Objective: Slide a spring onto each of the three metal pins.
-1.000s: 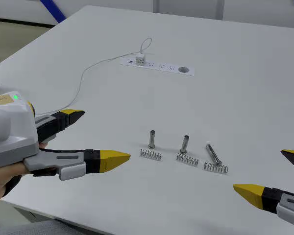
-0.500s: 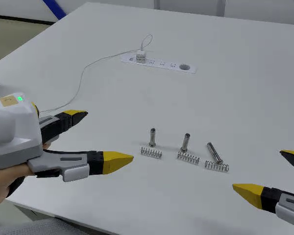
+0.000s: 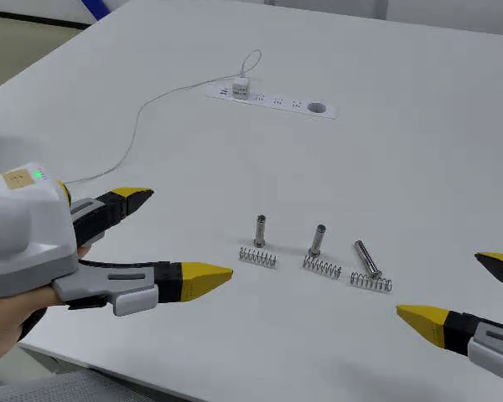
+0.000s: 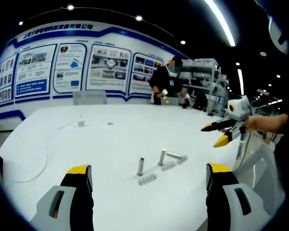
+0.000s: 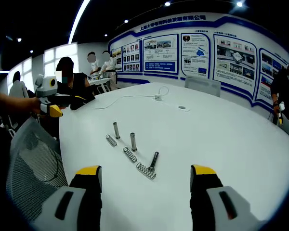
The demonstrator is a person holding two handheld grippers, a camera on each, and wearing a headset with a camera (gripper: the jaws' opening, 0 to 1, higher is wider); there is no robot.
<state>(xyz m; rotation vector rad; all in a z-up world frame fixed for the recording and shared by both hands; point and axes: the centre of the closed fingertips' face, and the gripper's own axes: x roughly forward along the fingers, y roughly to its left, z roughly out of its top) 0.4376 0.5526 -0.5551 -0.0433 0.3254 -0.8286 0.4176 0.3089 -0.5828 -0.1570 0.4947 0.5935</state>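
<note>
White tabletop [image 3: 402, 126] in a hall with blue-trimmed display boards [image 5: 197, 48] on the wall, three metal pins [image 3: 318, 238] in a row, two upright, one lying, three springs [image 3: 321, 267] loose, one just before each pin, left hand-held gripper [image 3: 190, 233] and right hand-held gripper [image 3: 438, 283] either side, jaws spread wide, empty

This is looking like a company lab or demonstration hall. Blue-framed display boards [image 5: 202, 53] are lining the far wall, and long light strips [image 4: 220, 21] are glowing on a dark ceiling. A large white table [image 3: 419, 151] is carrying a built-in socket strip [image 3: 272, 99]. Other people [image 4: 164, 82] are standing by equipment behind.
</note>
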